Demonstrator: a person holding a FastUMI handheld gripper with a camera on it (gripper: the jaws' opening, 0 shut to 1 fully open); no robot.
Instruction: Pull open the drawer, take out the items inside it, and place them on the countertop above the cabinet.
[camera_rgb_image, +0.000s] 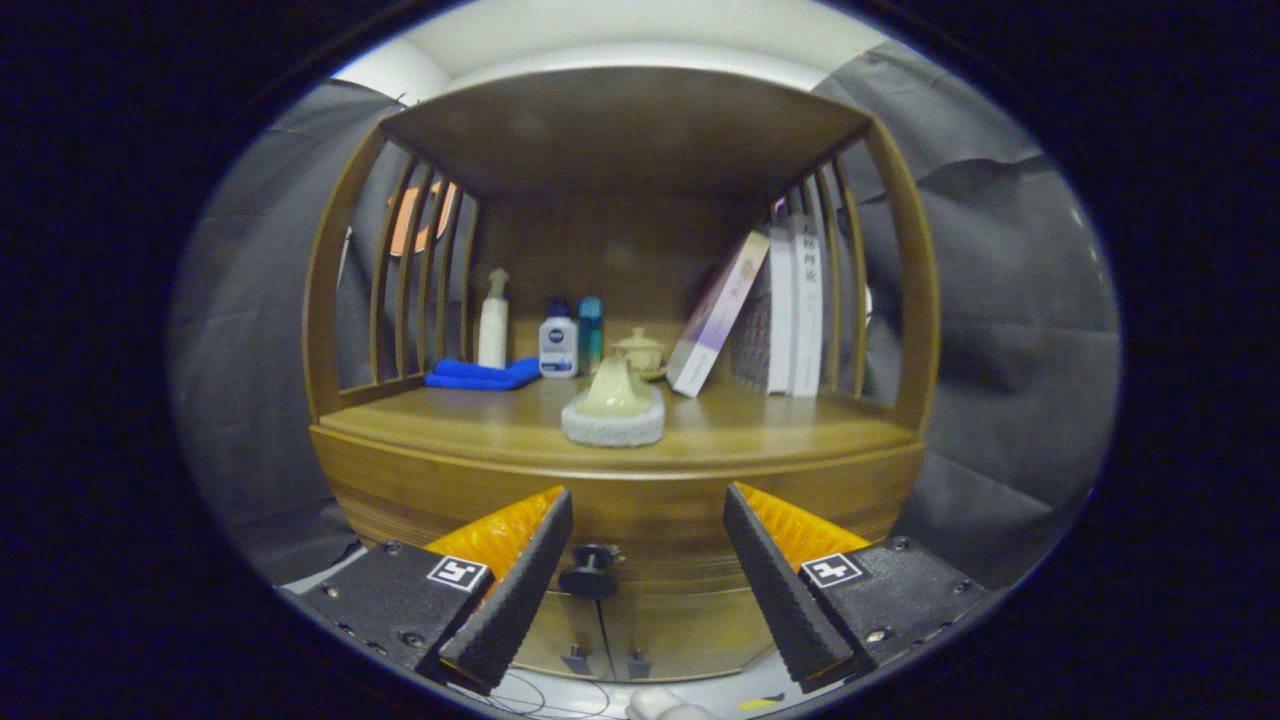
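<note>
**Cabinet with shut drawer, gripper spread before the knob**

- Gripper (648, 500): two fingers rise from the lower part of the frame, jaws wide apart, holding nothing. Ridged inner faces turn toward each other. A square marker sits on each finger's base.
- Knob (590, 572): dark, round, on a short stem, lower centre of the frame. It lies between the fingers, close to the left finger (520, 580); no contact with either finger can be made out.
- Drawer (640, 570): wood front, same brown as the cabinet, gently curved, flush with the body, shut. Contents hidden.
- Cabinet (620, 470): brown wood, centre of the frame, with slatted sides and a flat roof over an open shelf. Two small dark pulls show on the doors at the bottom centre.
- Countertop (760, 425): the wood shelf surface above the drawer, mid-frame.
- Items on the countertop, left to right:
  - Blue cloth (480, 375), folded, at the left rear.
  - White spray bottle (493, 320), upright behind the cloth.
  - White bottle with blue cap (558, 340), beside it.
  - Slim teal bottle (590, 333), just right of that.
  - Pale lidded pot (640, 352), centre rear.
  - Pale cone-shaped piece on a grey-white round pad (613, 418), front centre, nearest the edge.
  - Books (790, 310), right rear: one leaning left against several upright ones.
- Dark cloth wall (1000, 330) hangs on both sides of the cabinet.
</note>
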